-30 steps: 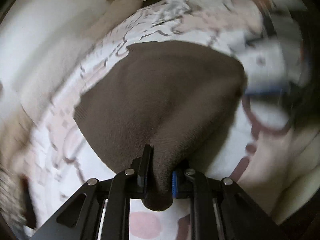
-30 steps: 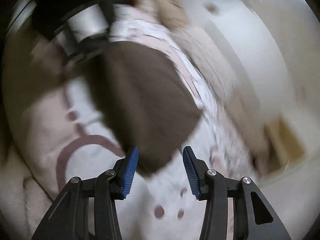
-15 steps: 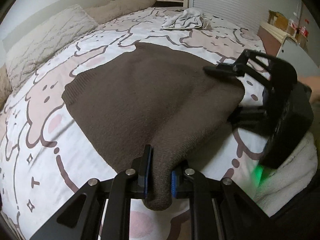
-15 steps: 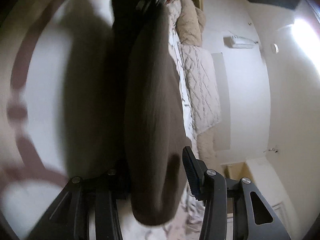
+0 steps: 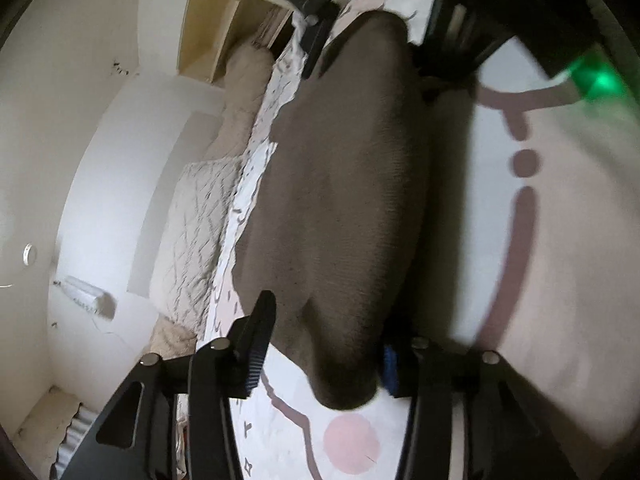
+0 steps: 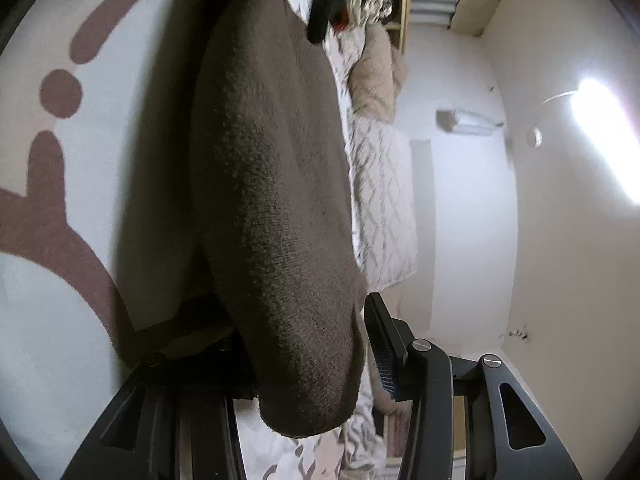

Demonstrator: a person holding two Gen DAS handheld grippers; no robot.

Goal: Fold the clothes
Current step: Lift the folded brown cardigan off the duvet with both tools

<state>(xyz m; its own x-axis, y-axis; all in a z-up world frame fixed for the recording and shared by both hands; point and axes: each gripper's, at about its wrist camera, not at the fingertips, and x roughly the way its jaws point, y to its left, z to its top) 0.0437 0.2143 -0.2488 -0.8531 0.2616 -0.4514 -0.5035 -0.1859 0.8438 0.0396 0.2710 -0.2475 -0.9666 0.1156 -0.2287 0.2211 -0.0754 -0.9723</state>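
Observation:
A brown knit sweater lies folded on the bed's printed sheet. Both wrist views are rolled on their side. One end of the sweater sits between the jaws of my left gripper, which are opening. The fabric rests by the blue pad, and the other finger stands clear of it. The sweater's other end lies inside my right gripper. It drapes over and hides one finger, with a small gap to the other finger. Each gripper shows at the top of the other's view.
Cream quilted pillows line the bed's edge by the white wall. A wooden shelf stands at the bed's far end. The right tool's body with its green light is close above the sweater. A lamp glares.
My left gripper rolled over and dropped, and its jaws spread off the sweater fold they pinched. My right gripper rolled too and moved its jaws around the sweater's other end.

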